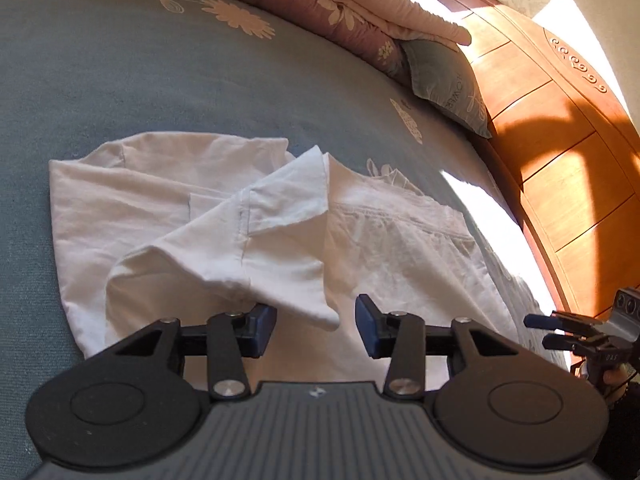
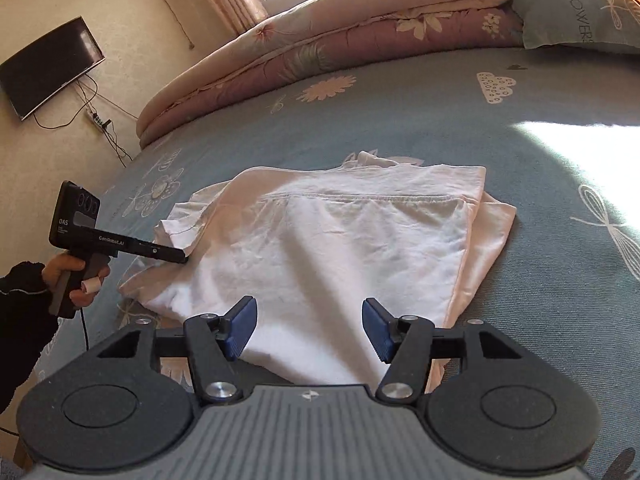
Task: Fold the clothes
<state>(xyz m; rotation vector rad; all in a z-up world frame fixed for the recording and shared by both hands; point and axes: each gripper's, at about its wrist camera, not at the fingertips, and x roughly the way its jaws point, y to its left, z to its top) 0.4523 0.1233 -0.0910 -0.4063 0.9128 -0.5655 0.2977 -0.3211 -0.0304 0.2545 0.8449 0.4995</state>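
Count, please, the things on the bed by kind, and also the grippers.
White garment: 1
Folded quilt: 1
Pillow: 1
Grippers: 2, the left gripper and the right gripper, both open above the garment
Total: 5

"FLOWERS" stands on the pillow (image 2: 580, 12); "GenRobot.AI", "DAS" on the left tongs (image 2: 182, 256).

Sunlight streams over the blue flower-print bedsheet (image 2: 400, 120), carved orange wooden headboard (image 1: 560, 140) and wall-mounted black television (image 2: 48, 68).
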